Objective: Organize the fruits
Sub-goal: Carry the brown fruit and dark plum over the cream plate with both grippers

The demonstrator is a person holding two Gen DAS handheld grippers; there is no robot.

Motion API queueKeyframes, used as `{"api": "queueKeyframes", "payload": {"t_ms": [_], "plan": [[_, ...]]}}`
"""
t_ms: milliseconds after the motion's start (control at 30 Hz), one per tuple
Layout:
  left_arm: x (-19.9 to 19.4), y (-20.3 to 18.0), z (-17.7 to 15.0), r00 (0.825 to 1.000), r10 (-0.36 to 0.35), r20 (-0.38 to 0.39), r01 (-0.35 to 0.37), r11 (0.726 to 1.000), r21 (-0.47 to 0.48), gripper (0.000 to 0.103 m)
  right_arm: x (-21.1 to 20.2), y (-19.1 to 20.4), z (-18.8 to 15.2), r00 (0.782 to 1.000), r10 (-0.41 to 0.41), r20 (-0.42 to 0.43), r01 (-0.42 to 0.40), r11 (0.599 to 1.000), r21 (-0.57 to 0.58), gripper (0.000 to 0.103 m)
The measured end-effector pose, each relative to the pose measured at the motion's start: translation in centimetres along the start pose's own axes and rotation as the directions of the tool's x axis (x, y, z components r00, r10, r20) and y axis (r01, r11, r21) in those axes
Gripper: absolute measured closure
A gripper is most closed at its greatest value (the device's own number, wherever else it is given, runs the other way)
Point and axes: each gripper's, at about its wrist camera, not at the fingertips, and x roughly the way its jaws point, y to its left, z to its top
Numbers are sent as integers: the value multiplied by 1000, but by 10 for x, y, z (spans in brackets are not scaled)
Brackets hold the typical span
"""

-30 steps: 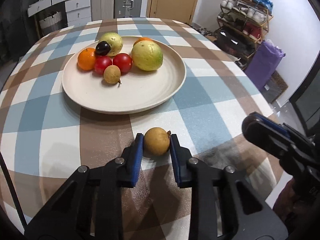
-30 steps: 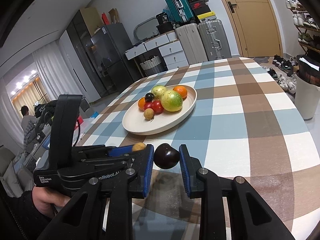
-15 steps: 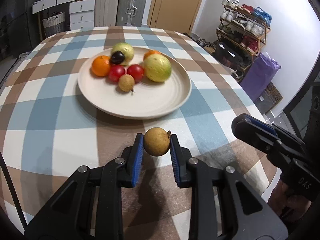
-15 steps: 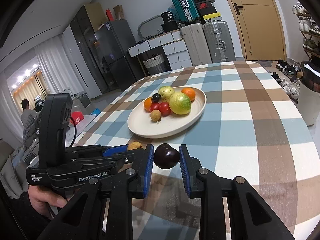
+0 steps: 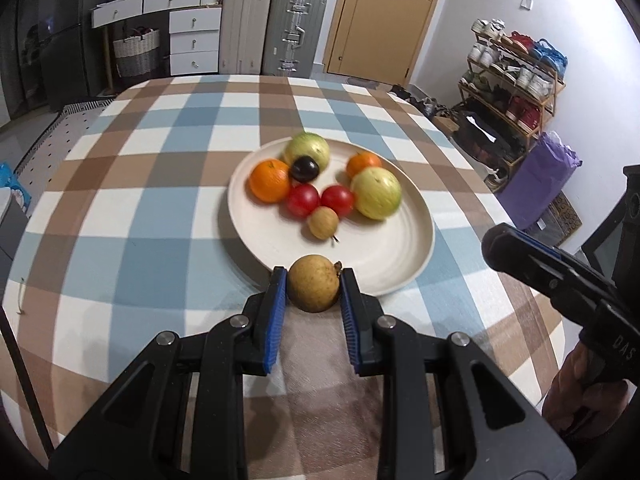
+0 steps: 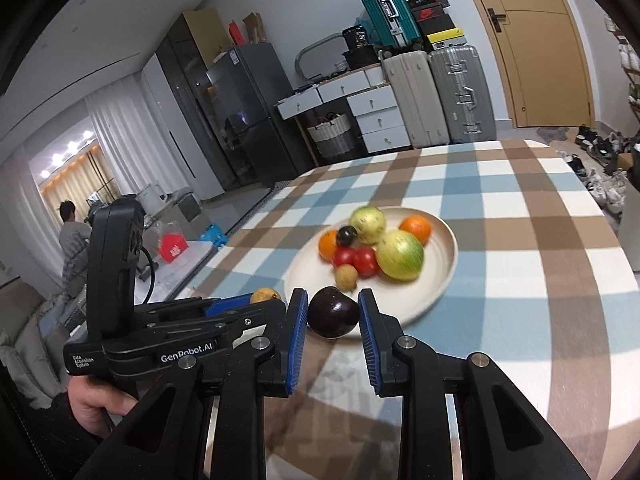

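Observation:
My left gripper is shut on a small tan round fruit and holds it above the near rim of the cream plate. My right gripper is shut on a dark purple plum just before the plate's near rim. The plate holds two oranges, two red tomatoes, two large green-yellow fruits, a dark plum and a small tan fruit. The left gripper and its tan fruit show at the left in the right wrist view. The right gripper shows at the right in the left wrist view.
The plate sits on a round table with a blue, brown and white checked cloth. Suitcases, drawers and a door stand behind it. A shoe rack and a purple bag are off the table's right side.
Both grippers have lifted and moved forward toward the plate, each still holding its fruit. The plate now sits lower and closer to the fingertips in both views.

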Motion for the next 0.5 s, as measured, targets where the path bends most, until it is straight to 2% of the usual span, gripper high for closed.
{"api": "queueKeyframes", "payload": {"t_ms": [300,500], "plan": [[9,14,29,999,32,1,-32,999,-5,80,30,-1,27,999,15,-34,-16,1000,-12,77],[22,26,47,1000,27,-3,-27,999,-22,80,50,0,41,998,27,-54,-28,1000,-11,77]]}}
